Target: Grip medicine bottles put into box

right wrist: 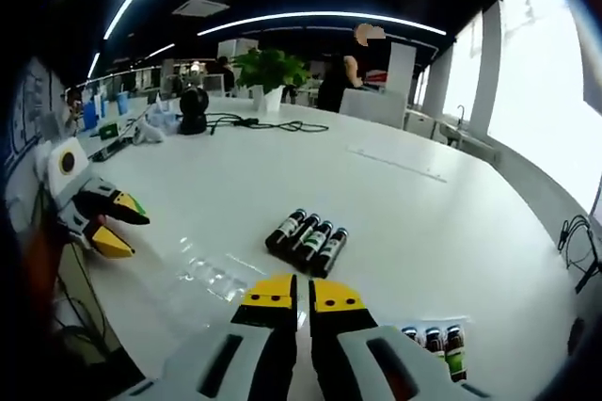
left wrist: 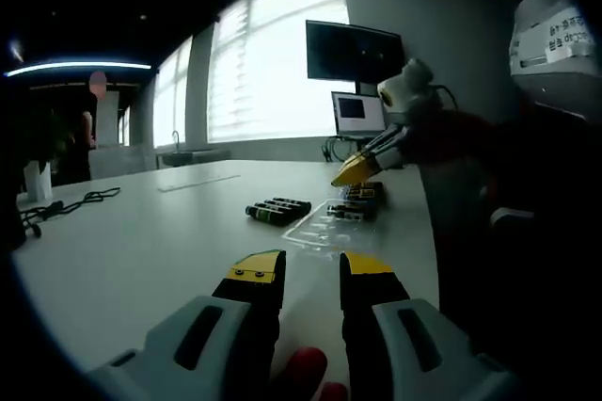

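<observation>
white table (right wrist: 423, 203) in an office holds four medicine bottles (right wrist: 308, 241).

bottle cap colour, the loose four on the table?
Black caps on the four bottles; clearest in the right gripper view.

A large white table (right wrist: 395, 203) fills the near ground, and bright blinded windows (left wrist: 273, 72) run along the far wall beside a dark wall screen (left wrist: 354, 51). Curved strip lights (right wrist: 320, 17) cross a dark ceiling, with a potted plant (right wrist: 268, 72) and what may be desks far left.
</observation>
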Demonstrator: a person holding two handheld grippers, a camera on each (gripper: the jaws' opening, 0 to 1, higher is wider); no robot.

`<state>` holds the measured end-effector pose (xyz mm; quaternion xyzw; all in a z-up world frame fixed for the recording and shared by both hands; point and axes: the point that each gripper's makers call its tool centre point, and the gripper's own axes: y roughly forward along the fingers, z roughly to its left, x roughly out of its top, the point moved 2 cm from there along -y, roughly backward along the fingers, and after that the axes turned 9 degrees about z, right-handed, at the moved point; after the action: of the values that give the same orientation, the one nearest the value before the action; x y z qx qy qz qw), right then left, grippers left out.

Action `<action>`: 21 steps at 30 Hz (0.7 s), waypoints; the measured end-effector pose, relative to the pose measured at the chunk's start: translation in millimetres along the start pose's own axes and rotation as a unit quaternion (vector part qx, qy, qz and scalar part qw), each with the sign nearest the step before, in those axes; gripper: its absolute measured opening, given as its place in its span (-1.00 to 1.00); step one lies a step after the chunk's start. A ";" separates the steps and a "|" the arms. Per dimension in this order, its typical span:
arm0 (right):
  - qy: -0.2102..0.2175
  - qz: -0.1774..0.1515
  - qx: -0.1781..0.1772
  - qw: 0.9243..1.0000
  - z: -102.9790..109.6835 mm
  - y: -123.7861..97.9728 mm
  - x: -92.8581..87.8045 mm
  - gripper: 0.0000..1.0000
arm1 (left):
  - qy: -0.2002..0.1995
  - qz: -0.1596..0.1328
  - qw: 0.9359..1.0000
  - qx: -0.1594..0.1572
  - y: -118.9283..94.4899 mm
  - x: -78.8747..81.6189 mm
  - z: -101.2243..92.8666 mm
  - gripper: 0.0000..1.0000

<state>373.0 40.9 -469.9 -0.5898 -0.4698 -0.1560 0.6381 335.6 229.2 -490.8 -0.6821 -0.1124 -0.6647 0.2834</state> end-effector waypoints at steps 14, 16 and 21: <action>-0.007 -0.028 -0.009 1.000 -16.4 9.8 26.5 -0.95 | 0.000 0.000 1.000 0.001 0.0 -0.2 0.2 -0.65; -0.004 -0.028 -0.009 1.000 -18.9 13.5 29.0 -0.93 | -0.001 0.000 1.000 0.000 -0.2 0.0 0.3 -0.65; -0.002 -0.023 -0.014 1.000 -25.0 24.1 33.6 -0.92 | 0.000 -0.001 1.000 0.000 -0.6 0.1 0.1 -0.65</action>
<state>418.8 36.4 -454.8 -0.5880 -0.4824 -0.1753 0.6252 335.4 229.6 -490.6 -0.6821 -0.1128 -0.6648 0.2829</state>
